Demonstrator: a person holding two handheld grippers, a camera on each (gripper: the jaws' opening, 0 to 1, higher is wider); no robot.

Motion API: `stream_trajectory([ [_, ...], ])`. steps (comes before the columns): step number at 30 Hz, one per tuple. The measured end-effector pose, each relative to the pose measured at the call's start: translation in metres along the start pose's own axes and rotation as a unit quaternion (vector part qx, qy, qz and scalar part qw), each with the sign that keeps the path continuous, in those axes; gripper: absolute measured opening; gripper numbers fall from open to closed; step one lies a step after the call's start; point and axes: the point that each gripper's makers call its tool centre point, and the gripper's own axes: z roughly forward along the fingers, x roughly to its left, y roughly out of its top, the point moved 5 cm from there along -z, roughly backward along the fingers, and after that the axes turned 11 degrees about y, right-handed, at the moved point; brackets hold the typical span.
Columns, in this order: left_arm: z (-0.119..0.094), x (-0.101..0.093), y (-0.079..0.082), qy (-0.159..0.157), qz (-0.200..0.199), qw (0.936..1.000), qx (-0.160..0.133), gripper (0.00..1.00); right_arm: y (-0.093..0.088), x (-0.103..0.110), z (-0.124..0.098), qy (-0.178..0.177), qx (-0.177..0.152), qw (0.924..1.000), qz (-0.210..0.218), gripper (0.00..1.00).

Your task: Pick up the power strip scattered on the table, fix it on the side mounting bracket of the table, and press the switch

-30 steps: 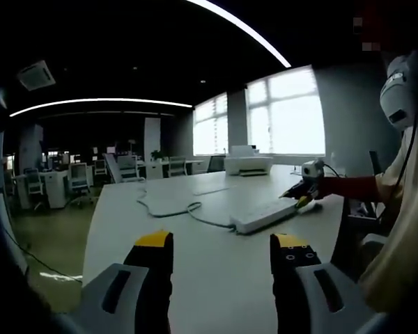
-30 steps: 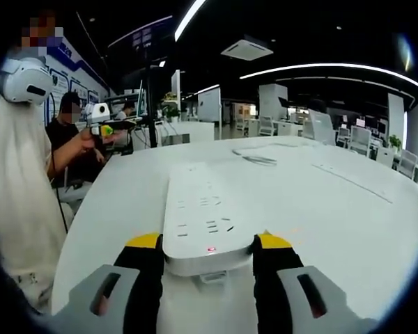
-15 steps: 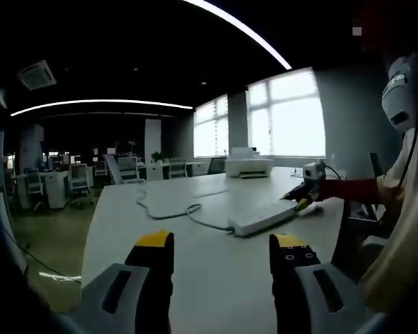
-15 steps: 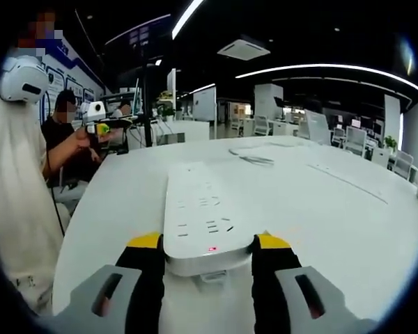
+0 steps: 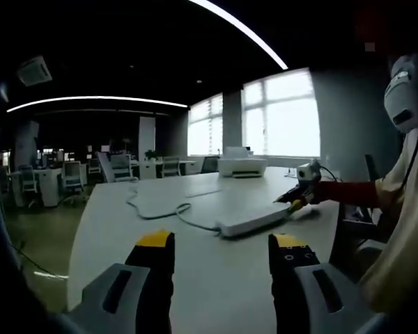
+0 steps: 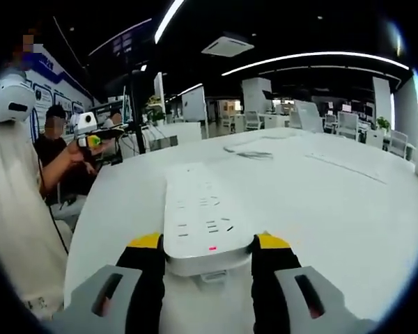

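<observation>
**On the table: strip gripped, mounting not started**

Across the large white oval table (image 6: 348,209), nothing is showing yet that I can call the side mounting bracket.

The long white plastic power strip (image 6: 203,216) is lying flat on the tabletop, near end toward the right gripper's camera, a small red light glowing on that end. In the left gripper view the same strip (image 5: 254,218) is sitting mid-table with its white cable (image 5: 168,206) snaking away across the surface.

The right gripper (image 6: 207,252), yellow-tipped with black jaws, is clamping the strip's near end, one jaw pressing each long side. Whether the strip is lifting clear of the table, I cannot tell.

The left gripper (image 5: 223,252), same build, is hanging over bare tabletop with jaws spread and nothing between them, well apart from the strip.

Progress, my read: grasp is done, pick-up is at its start. Remaining: carrying the strip to the table's side, fixing it on the bracket, pressing the switch. The trailing cable may drag during the carry.
</observation>
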Motion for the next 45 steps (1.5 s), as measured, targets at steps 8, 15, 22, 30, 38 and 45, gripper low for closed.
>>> stream_trajectory([
  [8,0.013,-0.008,-0.003,-0.003,-0.018,0.9998,0.01,0.58,0.0,-0.004,0.002,-0.003,-0.009,0.9975,0.07,0.44],
  [15,0.029,-0.013,-0.005,0.003,-0.061,0.9978,0.026,0.58,0.001,-0.004,0.005,-0.012,-0.006,0.9948,0.101,0.44],
  [22,0.042,-0.015,-0.006,0.007,-0.097,0.9946,0.036,0.58,0.002,-0.005,0.006,-0.016,-0.015,0.9908,0.133,0.44],
  [30,0.059,-0.018,-0.014,0.014,-0.134,0.9883,0.071,0.58,0.004,-0.004,0.01,-0.025,-0.027,0.9863,0.161,0.44],
  [38,0.079,-0.031,-0.02,-0.001,-0.227,0.9695,0.093,0.61,0.005,0.0,0.012,-0.034,-0.033,0.9829,0.178,0.44],
  [45,0.096,-0.042,-0.02,-0.007,-0.29,0.9509,0.107,0.63,0.006,0.003,0.012,-0.039,-0.034,0.9821,0.181,0.44],
])
